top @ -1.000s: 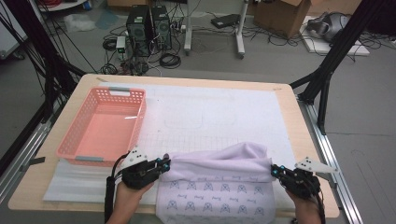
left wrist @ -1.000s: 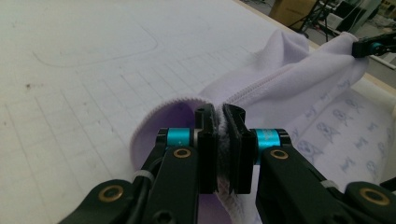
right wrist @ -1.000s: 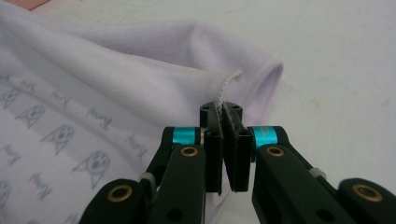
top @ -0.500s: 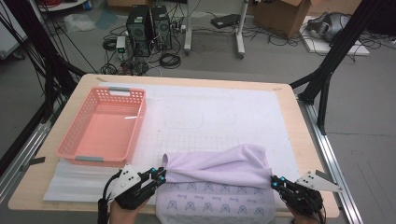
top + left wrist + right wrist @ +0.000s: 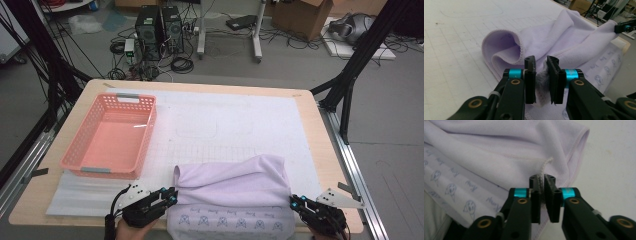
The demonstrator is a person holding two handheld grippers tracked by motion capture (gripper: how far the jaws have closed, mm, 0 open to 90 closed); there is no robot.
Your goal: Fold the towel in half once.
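A lilac towel with a printed underside lies folded over at the table's near edge, its front part hanging off. My left gripper is shut on the towel's left near corner; the left gripper view shows fluffy cloth pinched between the jaws. My right gripper is shut on the right near corner, where the towel's edge is clamped between the jaws. The towel's folded roll bulges just ahead of the left gripper. The plain lilac side faces up above the printed side.
A pink plastic basket, with nothing in it, stands at the table's left. A white gridded mat covers the tabletop. The table's near edge runs just by my hands. Computers and cables lie on the floor beyond the table.
Both grippers have drawn back toward the near edge with the towel's corners, pulling the towel closer and folding it over; more of it hangs off the front.
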